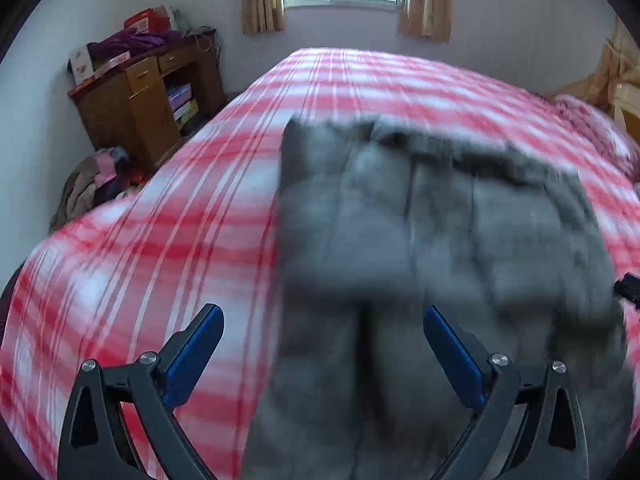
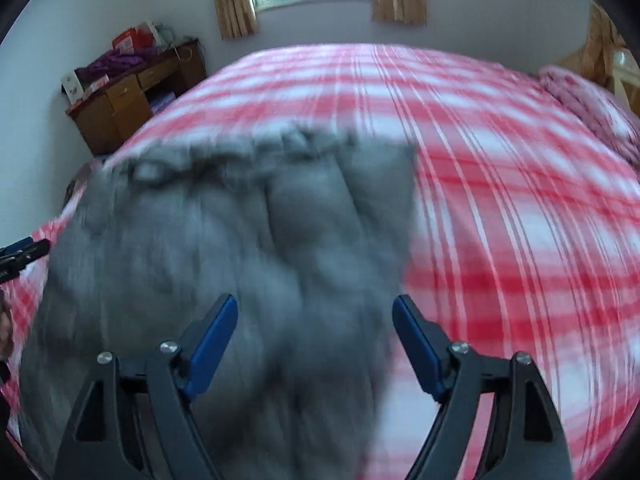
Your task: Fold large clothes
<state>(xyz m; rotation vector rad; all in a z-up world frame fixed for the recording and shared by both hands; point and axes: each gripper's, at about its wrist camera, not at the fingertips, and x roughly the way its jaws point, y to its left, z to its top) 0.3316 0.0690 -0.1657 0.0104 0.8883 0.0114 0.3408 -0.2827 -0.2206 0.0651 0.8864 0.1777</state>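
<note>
Progress looks partial from where I sit: the grey quilted padded garment (image 1: 432,240) lies spread on the red-and-white plaid bed (image 1: 160,240), its long panels running away from me toward the ruffled far edge, and I judge at most a first lengthwise fold is in, though motion blur keeps me from counting layers. My left hand-held gripper (image 1: 323,322) hangs over the near end with jaws wide and nothing between them; my right hand-held gripper (image 2: 315,312) does the same, also spread and empty. Gathering the near end and folding across remains.
</note>
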